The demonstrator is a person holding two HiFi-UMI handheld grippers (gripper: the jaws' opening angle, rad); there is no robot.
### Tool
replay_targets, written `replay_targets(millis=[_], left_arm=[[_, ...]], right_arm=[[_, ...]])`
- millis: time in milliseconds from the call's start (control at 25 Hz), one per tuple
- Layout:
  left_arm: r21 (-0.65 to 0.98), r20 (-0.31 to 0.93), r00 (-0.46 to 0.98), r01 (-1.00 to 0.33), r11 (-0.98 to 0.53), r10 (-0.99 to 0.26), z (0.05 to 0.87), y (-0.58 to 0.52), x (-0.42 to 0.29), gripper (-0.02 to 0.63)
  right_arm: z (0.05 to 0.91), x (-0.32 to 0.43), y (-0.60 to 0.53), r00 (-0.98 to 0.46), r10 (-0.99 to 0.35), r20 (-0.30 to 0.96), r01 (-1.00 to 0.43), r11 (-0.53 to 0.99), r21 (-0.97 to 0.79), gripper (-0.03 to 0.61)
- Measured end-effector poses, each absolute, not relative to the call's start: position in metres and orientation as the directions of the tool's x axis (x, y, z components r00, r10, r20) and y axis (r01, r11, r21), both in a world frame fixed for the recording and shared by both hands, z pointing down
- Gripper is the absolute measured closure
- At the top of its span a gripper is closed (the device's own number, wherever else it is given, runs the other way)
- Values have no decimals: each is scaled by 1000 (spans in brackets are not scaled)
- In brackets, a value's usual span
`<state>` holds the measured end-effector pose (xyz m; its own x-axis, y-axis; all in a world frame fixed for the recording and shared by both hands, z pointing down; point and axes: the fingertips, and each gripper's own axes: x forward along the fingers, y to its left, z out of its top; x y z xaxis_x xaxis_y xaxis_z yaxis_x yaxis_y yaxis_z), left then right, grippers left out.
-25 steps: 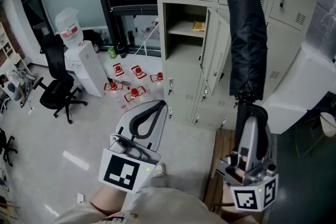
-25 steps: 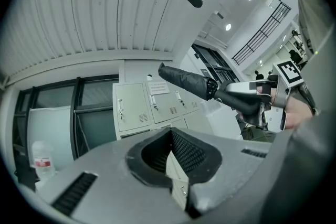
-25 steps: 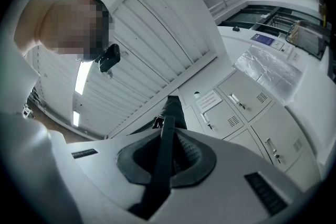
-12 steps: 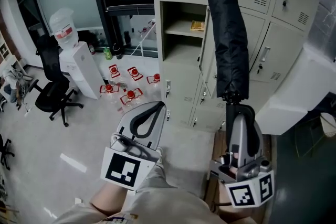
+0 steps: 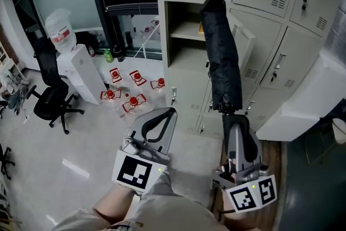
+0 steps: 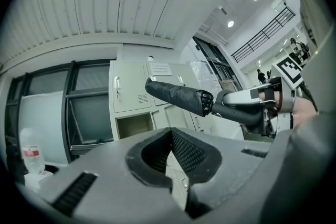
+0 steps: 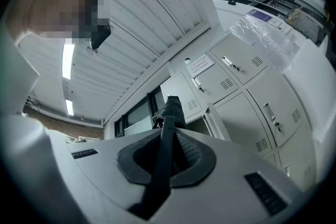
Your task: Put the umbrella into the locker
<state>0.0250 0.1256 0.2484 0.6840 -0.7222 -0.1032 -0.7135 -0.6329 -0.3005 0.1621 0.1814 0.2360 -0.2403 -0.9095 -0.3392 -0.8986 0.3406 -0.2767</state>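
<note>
Left tool [image 5: 164, 114]: its two jaws are pressed together. Nothing is between them. It is held out low, in front of the person.

Right tool [image 5: 231, 118]: its jaws are squeezed tight on the thin black stick at the bottom of the umbrella [image 5: 220, 57]. The right gripper view shows that stick running up between the jaws [image 7: 167, 134].

Umbrella: black, folded up and long. It is up in the air, standing on the right tool and leaning a little to the left. Its top end is in front of the open part of the locker [image 5: 186, 43], by the right edge. I cannot tell if it is inside.

Locker: grey, with many small doors. One box is open and has a shelf [image 5: 186, 35] in it.

Floor [image 5: 81, 138]: pale. Some small red things [image 5: 125, 90] lie on it, left of the locker.

Further left: a white water cooler [image 5: 81, 67] and a black chair [image 5: 50, 100].

From the left gripper view: the umbrella [image 6: 176, 96] sticks out of the right tool [image 6: 220, 105], toward the lockers.
</note>
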Motion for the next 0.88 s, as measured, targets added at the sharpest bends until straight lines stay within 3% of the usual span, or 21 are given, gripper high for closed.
replay_targets(millis=[880], left_arm=[[-133, 92, 649, -744, -655, -755, 349, -55, 0, 606]], right_arm=[[364, 138, -6, -259, -965, 36, -892, 225, -393, 557]])
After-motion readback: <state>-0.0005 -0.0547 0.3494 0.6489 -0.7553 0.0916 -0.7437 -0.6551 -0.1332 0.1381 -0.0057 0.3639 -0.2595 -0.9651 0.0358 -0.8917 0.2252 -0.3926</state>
